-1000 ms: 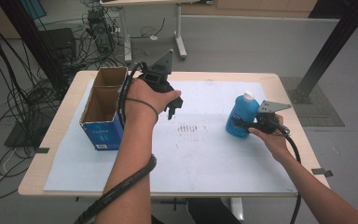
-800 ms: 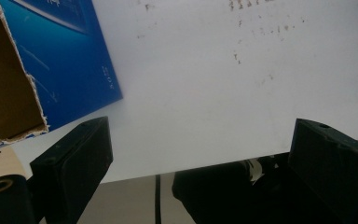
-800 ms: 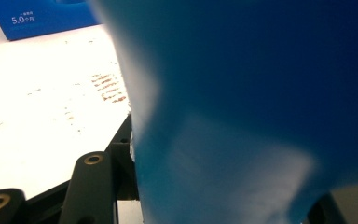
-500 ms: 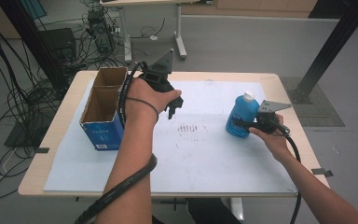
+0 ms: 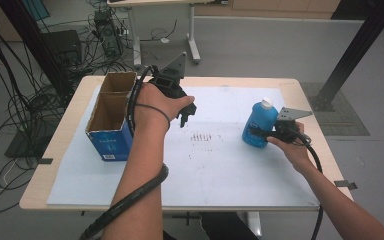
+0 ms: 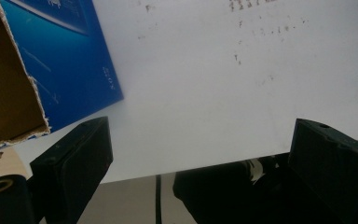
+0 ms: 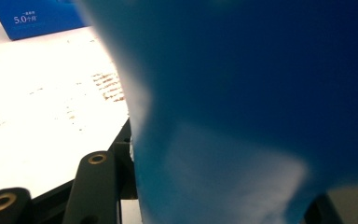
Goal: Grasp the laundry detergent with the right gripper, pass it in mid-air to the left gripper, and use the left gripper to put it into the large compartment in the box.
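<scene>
A blue bottle (image 5: 260,125) with a white cap stands upright on the right half of the white mat (image 5: 220,170). My right gripper (image 5: 257,134) is shut on its lower body from the right side. In the right gripper view the bottle (image 7: 242,93) presses close against the camera, with one black finger (image 7: 95,186) against its left side. My left gripper (image 5: 186,116) hovers over the mat beside the box, pointing down. Its jaws stand wide apart in the left gripper view (image 6: 200,140), with nothing between them.
An open blue cardboard box (image 5: 111,115) with brown inner walls stands at the mat's left edge, just left of my left hand, and its blue wall (image 6: 65,60) shows close by. Faint dark marks (image 5: 202,136) dot the mat's middle. Cables lie on the floor to the left.
</scene>
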### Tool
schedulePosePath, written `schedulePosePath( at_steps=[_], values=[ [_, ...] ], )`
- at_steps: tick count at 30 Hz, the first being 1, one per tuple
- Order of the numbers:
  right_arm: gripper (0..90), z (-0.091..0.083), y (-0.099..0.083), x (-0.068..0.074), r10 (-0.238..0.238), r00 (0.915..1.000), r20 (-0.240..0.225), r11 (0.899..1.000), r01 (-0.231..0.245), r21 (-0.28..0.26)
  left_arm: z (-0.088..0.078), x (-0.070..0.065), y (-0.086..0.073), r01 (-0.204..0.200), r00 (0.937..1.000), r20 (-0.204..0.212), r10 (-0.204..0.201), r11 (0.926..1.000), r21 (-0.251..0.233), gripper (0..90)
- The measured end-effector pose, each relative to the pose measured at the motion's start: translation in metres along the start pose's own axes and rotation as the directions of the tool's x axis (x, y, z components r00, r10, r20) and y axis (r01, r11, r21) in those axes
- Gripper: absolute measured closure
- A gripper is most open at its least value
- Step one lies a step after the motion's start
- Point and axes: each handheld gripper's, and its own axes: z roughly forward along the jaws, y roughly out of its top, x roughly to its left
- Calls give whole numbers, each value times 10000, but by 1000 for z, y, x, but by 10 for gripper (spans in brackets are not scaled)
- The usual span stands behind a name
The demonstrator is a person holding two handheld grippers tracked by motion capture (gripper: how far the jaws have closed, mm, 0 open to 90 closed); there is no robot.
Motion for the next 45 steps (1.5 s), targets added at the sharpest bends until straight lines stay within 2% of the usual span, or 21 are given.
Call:
schedulePosePath(
  at_steps=[45],
  values=[
    [453, 0, 0, 0, -20, 10000, 33, 10000, 20, 19, -4, 0, 2, -60, 10000, -54, 60, 10000, -4, 67]
  ],
)
